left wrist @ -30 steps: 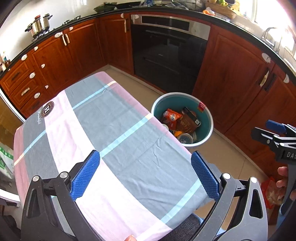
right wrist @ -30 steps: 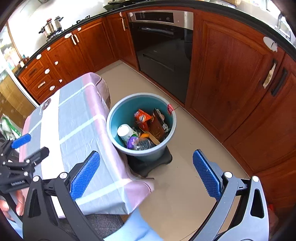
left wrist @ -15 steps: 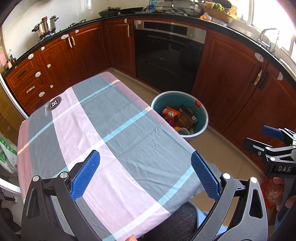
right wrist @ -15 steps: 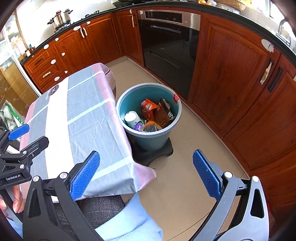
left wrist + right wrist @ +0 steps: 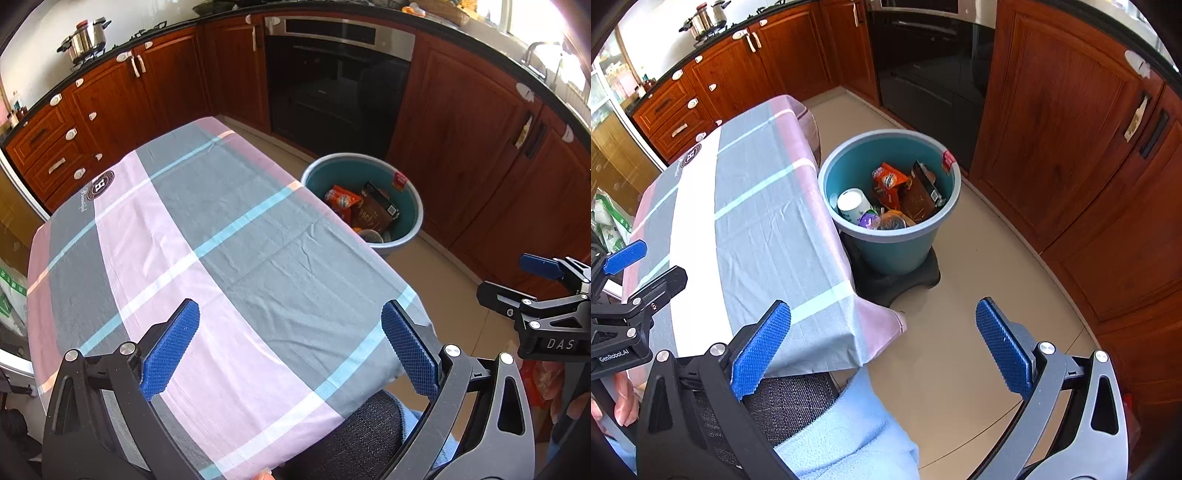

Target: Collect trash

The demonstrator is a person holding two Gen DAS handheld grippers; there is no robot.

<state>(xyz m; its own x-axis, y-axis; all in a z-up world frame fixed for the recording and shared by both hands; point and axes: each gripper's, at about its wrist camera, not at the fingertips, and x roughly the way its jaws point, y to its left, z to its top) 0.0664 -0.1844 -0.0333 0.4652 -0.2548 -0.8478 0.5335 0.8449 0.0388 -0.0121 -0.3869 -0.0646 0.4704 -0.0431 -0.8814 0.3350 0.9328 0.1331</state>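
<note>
Teal bin (image 5: 886, 236) holds wrappers, a cup and a box; both hand-held grippers gape empty.

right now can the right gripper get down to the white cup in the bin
Probably yes: the right gripper is open and empty, the teal bin has no lid, and the white cup lies uncovered near the table-side wall.

In the left wrist view the desk (image 5: 229, 236) edge hides the near side of the teal bin (image 5: 410, 199), so only part of its trash shows; the lettering on the brown packet (image 5: 373, 218) is too small to read; the right gripper (image 5: 517, 277) runs off the frame's right edge. In the right wrist view the left gripper (image 5: 639, 266) is cut by the left edge; the bin's black base (image 5: 894, 284) is mostly hidden beneath it.
</note>
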